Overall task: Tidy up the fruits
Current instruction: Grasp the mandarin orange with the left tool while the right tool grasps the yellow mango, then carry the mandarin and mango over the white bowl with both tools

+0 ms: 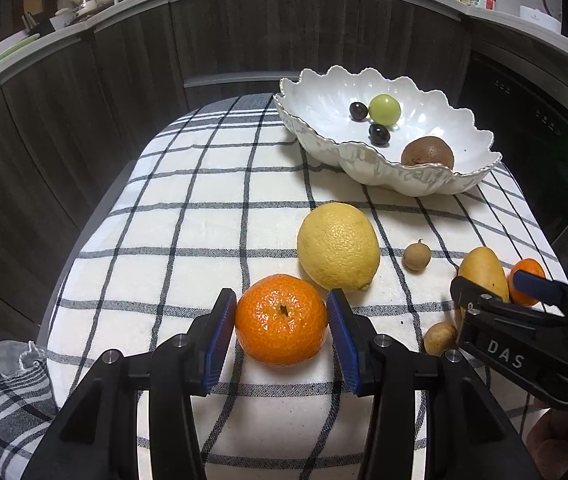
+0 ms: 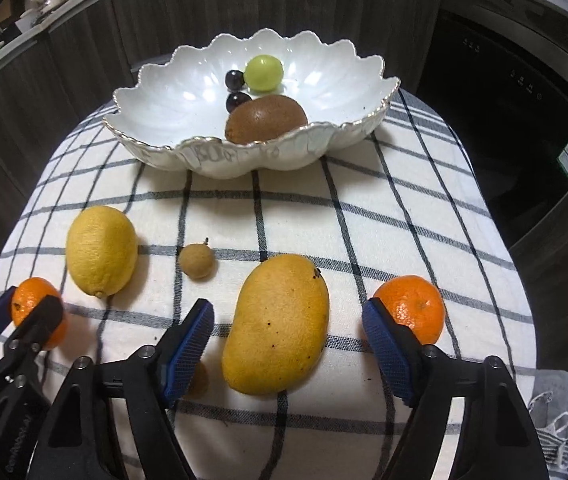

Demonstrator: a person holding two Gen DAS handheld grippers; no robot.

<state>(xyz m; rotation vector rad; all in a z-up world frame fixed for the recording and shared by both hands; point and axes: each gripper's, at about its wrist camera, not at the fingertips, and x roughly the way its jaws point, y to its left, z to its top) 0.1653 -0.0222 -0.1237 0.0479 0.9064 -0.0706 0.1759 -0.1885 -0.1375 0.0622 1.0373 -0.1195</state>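
L gripper (image 1: 282, 320): jaws clamped on a dimpled, glossy tangerine (image 1: 282, 319), low center in L view, both blue ribbed pads touching its sides. R gripper (image 2: 288, 344): jaws wide, straddling a smooth yellow mango (image 2: 278, 324) w/o touching, lower center in R view. Scalloped white ceramic bowl (image 2: 164, 92) up top holds fuzzy kiwi (image 2: 266, 118). Checked cloth (image 2: 384, 208) covers tabletop.

Lit from overhead, moderately bright on the white checked tablecloth (image 1: 188, 216); dim across the dark wood-grain cabinets (image 1: 244, 36). Specular glare on the glossy white scalloped ceramic bowl (image 2: 188, 96). Short soft shadows beneath fruit. Strong fisheye bending, black vignetted corners. Focus generally sharp.
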